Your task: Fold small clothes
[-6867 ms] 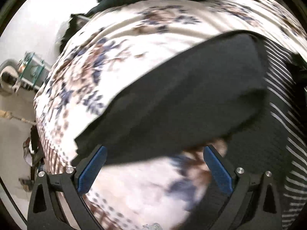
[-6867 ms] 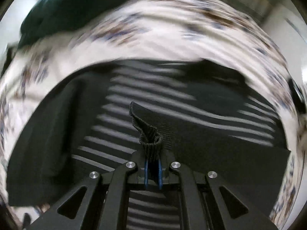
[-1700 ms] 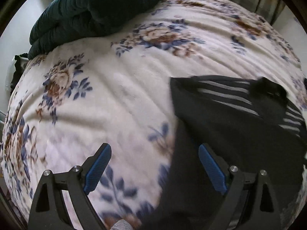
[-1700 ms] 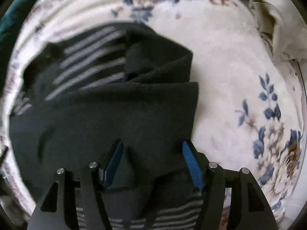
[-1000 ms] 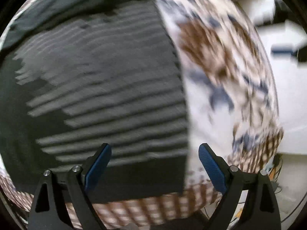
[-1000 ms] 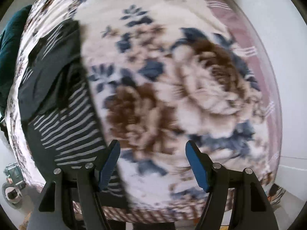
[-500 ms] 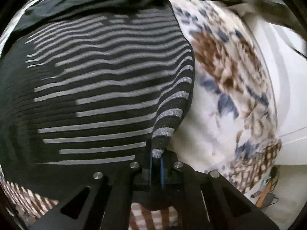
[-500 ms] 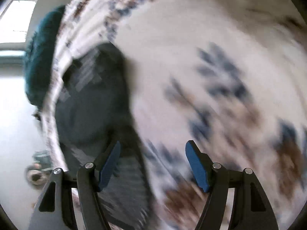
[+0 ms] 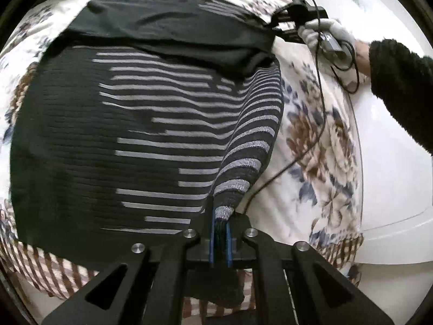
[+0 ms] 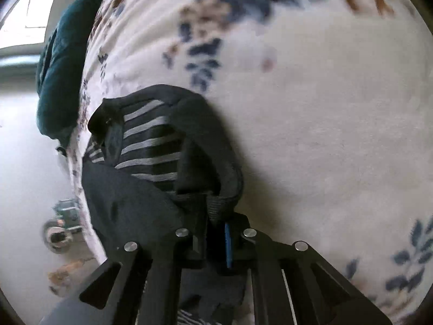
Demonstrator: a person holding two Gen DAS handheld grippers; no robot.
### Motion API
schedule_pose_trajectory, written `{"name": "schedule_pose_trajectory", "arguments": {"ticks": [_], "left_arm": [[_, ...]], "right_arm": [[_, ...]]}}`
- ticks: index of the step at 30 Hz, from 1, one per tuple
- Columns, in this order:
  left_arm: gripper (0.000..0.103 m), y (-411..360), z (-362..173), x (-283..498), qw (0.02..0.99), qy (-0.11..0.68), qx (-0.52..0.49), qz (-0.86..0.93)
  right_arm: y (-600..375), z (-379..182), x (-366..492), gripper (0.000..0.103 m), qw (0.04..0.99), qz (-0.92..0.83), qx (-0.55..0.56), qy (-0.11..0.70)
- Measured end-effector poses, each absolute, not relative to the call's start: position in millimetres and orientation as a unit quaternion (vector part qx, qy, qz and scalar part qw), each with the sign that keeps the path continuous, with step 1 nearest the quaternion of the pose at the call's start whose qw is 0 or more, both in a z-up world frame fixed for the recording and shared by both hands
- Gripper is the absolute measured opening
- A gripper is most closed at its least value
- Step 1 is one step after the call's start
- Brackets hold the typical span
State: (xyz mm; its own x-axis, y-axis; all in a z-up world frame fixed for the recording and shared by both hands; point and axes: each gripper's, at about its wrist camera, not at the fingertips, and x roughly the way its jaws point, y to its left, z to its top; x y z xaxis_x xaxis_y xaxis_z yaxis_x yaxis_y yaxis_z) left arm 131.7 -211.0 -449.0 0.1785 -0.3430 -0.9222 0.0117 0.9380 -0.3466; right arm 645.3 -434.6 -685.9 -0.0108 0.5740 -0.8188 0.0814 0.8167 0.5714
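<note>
Two grippers are clamped on one black sweater with grey stripes [image 9: 151, 124], which lies spread over a floral bedspread [image 9: 319, 140] on a bed. In the left wrist view, the left gripper [image 9: 220, 233] has its blue-padded fingers [image 9: 212, 239] pressed together on a striped edge of the sweater, the knit bunched between them and rising away from the camera as a lifted fold along the garment's right side. The rest of the sweater lies flat to the left, with a plain black panel folded across its far end. At the far right corner of that panel the right gripper [image 9: 281, 25] meets the cloth, held by the person's right hand [image 9: 324, 33] in a white glove, a black fleece sleeve [image 9: 400, 86] behind it; its fingers are too small here to read. A black cable [image 9: 311, 146] runs from that gripper across the bedspread toward the camera. A checked border of the bedspread shows at the near edge. In the right wrist view, the right gripper [image 10: 216, 238] is nearly shut, its fingers [image 10: 228, 243] pinching a dark ribbed edge of the sweater, which humps up just ahead of them with grey stripes showing under the black fold. A teal quilt [image 10: 59, 75] lies bunched at the far left edge of the bed, well apart from the sweater.
</note>
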Motion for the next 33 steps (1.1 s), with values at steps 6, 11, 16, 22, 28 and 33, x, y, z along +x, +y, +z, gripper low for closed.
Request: {"name": "schedule_pose_trajectory", "arguments": {"ticks": [6, 11, 16, 22, 28, 33], "left_arm": [[0.004, -150.0, -417.6, 130.5, 0.772, 0.604, -0.174, -0.099], [0.004, -85.4, -406.1, 122.2, 0.775, 0.587, -0.229, -0.059], [0.004, -17.1, -415.1, 106.3, 0.762, 0.583, -0.281, -0.025], [0.004, 62.0, -457.2, 82.2, 0.733, 0.581, -0.353, 0.028], [0.007, 114.2, -517.4, 72.0, 0.680, 0.609, -0.406, 0.035], [0.052, 144.7, -529.2, 58.7, 0.660, 0.624, -0.416, 0.040]], "right_arm": [[-393.9, -616.9, 647.1, 0.007, 0.680, 0.164, 0.190, 0.689], [-313.4, -551.8, 656.9, 0.006, 0.698, 0.180, 0.120, 0.683], [-201.2, -518.1, 669.3, 0.006, 0.706, 0.207, 0.053, 0.676], [-27.7, -541.6, 677.0, 0.006, 0.688, 0.226, -0.026, 0.689], [104.4, -604.3, 668.1, 0.012, 0.670, 0.206, -0.115, 0.704], [110.9, -601.8, 655.5, 0.061, 0.661, 0.212, -0.023, 0.720]]}}
